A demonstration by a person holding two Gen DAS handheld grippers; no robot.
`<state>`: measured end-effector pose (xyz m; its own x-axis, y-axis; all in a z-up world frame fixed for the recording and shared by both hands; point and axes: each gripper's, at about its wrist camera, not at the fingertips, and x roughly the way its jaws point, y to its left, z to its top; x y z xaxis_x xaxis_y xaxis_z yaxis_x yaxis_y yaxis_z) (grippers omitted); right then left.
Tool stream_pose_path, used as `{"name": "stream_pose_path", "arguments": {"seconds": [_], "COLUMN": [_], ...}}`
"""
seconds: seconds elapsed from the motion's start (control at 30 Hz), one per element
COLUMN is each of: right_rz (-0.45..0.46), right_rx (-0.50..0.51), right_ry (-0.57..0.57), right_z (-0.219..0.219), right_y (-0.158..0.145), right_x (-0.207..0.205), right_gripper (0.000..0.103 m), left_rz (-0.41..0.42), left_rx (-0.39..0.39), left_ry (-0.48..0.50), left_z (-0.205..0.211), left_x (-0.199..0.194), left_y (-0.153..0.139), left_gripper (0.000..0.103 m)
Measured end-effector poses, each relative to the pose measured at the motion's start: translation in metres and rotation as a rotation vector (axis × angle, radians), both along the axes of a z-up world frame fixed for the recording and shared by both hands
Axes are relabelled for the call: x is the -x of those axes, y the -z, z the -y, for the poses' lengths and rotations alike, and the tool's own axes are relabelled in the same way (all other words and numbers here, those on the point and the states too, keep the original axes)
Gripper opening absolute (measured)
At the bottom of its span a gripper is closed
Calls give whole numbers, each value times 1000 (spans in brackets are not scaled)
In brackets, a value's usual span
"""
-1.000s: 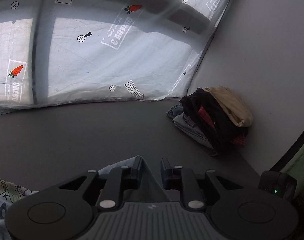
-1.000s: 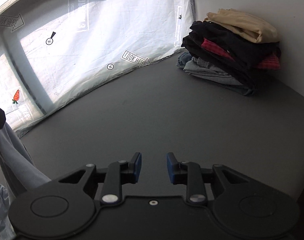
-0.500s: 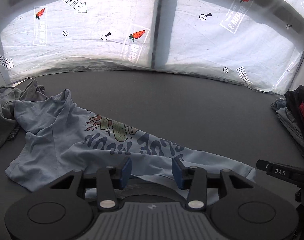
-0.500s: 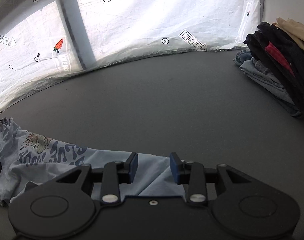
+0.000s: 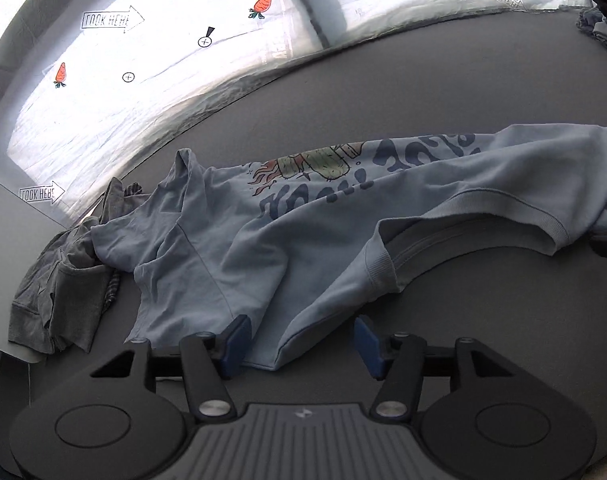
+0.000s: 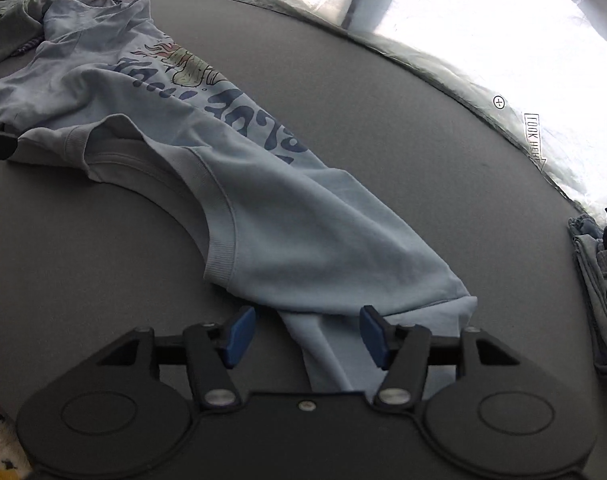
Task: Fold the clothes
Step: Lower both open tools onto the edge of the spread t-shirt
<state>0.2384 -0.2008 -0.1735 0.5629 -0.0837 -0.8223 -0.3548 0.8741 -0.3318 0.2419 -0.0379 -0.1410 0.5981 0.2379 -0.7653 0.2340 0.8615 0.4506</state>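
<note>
A light blue T-shirt (image 5: 303,232) with a printed graphic lies spread and rumpled on the dark grey table (image 5: 423,92), its collar opening facing me. My left gripper (image 5: 299,340) is open, its blue pads either side of the shirt's near sleeve edge. In the right wrist view the same T-shirt (image 6: 271,200) runs from far left to near right. My right gripper (image 6: 307,334) is open over the other sleeve end, fabric lying between the jaws.
A crumpled grey garment (image 5: 59,280) lies at the table's left end beside the shirt. A stack of folded clothes (image 6: 599,280) sits at the right edge. A white printed sheet (image 5: 143,80) hangs behind the table (image 6: 383,100).
Both grippers have swung from the folded stack toward the blue T-shirt and come down low at its sleeves. Both sets of jaws have opened wider.
</note>
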Motion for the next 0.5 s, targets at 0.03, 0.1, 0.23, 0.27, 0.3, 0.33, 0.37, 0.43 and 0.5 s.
{"name": "stream_pose_path", "arguments": {"seconds": [0.03,0.1,0.23,0.27,0.3,0.33,0.37,0.43,0.5], "right_rz": [1,5,64,92,105,111,109,114,137], "right_rx": [24,69,204,251,286,313,319,316,333], "right_ry": [-17,-47,-151,-194,-224,-249,-263,-273,-292], "right_z": [-1,-5,-16,-20,-23,-26,-29,-32,-35], "right_y": [1,4,14,18,21,25,28,29,29], "right_x": [1,2,6,9,10,11,11,9,7], "right_gripper": [61,61,72,72,72,72,72,72,72], "left_rz": [-11,-35,-34,-26,-24,-26,-28,-35,-37], "left_rx": [-12,-11,-65,-87,-98,-104,-103,-79,-58], "left_ry": [18,37,85,100,114,126,133,138,144], "left_z": [2,2,2,2,1,0,-1,-4,-7], "left_x": [-2,-8,-17,-19,-19,-20,-20,-20,-20], "left_y": [5,16,33,37,40,42,44,48,52], "left_gripper": [61,61,61,61,61,61,61,61,61]}}
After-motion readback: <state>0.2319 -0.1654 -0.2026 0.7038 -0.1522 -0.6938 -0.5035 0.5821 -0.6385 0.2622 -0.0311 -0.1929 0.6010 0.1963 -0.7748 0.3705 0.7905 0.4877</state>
